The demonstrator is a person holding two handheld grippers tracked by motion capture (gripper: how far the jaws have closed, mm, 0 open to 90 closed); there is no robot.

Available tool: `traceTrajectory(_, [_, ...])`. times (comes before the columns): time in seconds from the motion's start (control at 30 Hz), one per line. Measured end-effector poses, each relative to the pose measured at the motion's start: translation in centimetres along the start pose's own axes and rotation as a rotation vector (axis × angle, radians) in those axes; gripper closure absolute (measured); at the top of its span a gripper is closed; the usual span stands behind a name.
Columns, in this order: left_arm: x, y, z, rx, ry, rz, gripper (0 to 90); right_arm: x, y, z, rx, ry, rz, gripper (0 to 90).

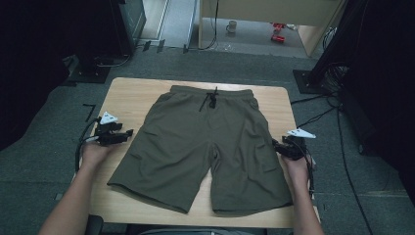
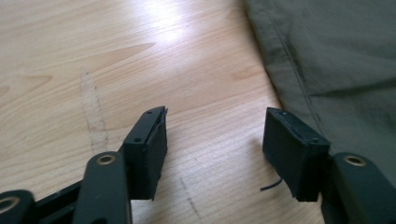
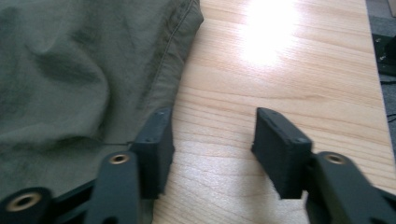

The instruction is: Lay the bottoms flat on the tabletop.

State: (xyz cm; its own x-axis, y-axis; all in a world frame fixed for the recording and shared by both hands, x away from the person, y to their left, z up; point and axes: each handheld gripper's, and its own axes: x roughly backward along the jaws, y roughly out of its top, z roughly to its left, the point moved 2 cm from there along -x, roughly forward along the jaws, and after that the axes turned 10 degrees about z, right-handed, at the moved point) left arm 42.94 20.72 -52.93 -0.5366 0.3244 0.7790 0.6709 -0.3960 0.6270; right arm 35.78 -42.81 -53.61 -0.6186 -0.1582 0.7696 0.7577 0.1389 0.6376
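Observation:
Olive-green shorts (image 1: pixel 205 147) lie spread flat on the light wooden table (image 1: pixel 132 90), waistband and black drawstring toward the far edge, both legs toward the person. My left gripper (image 1: pixel 128 133) stands open just left of the shorts' left side, nothing between its jaws. In the left gripper view the bare wood lies between the fingers (image 2: pixel 149 144) and the shorts' side seam (image 2: pixel 327 60) runs past the right jaw. My right gripper (image 1: pixel 277 145) stands open at the shorts' right side; in the right gripper view the fabric edge (image 3: pixel 84 79) lies by the left jaw, wood between the jaws.
The table's left and right edges run close outside both hands. Dark carpet surrounds the table, with cables (image 1: pixel 318 115) on the floor at the right and a black stand base (image 1: pixel 93 73) at the far left. A desk (image 1: pixel 274 14) stands beyond.

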Motion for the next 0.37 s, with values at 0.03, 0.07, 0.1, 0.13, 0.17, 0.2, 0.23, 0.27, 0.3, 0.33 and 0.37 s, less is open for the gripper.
traceTrajectory(0.03, [-0.01, 0.00, -0.06, 0.000, 0.001, 0.000, 38.2, -0.02, 0.00, 0.04, 0.002, 0.000, 0.003, 42.7])
traceTrajectory(0.07, [-0.03, 0.01, -0.13, 0.001, 0.001, 0.001, 37.2, -0.04, 0.00, 0.03, -0.005, -0.004, 0.005, 39.4])
traceTrajectory(0.1, [-0.05, 0.02, -0.19, 0.004, 0.004, 0.003, 36.0, -0.07, 0.02, -0.01, -0.010, -0.007, 0.008, 36.4])
traceTrajectory(0.13, [-0.05, 0.02, -0.21, 0.005, 0.005, 0.004, 34.8, -0.11, 0.03, -0.01, -0.011, -0.007, 0.012, 32.8])
traceTrajectory(0.17, [-0.07, 0.02, -0.23, 0.007, 0.007, 0.007, 33.5, -0.12, 0.03, 0.00, -0.008, -0.006, 0.014, 30.8])
traceTrajectory(0.2, [-0.10, 0.04, -0.27, 0.009, 0.010, 0.011, 30.4, -0.14, 0.03, 0.03, -0.002, -0.003, 0.017, 28.5])
traceTrajectory(0.23, [-0.12, 0.05, -0.30, 0.010, 0.011, 0.012, 28.3, -0.14, 0.01, 0.08, -0.001, -0.002, 0.020, 26.3])
traceTrajectory(0.27, [-0.13, 0.04, -0.32, 0.012, 0.013, 0.013, 27.2, -0.14, -0.02, 0.15, 0.000, -0.003, 0.024, 24.4])
traceTrajectory(0.3, [-0.15, 0.05, -0.39, 0.016, 0.018, 0.016, 25.9, -0.14, -0.04, 0.18, -0.002, -0.004, 0.025, 23.1])
traceTrajectory(0.33, [-0.17, 0.05, -0.41, 0.018, 0.019, 0.016, 24.4, -0.13, -0.08, 0.22, -0.004, -0.006, 0.028, 21.8])
traceTrajectory(0.37, [-0.18, 0.06, -0.43, 0.021, 0.023, 0.019, 23.8, -0.13, -0.09, 0.25, -0.004, -0.006, 0.029, 21.0])
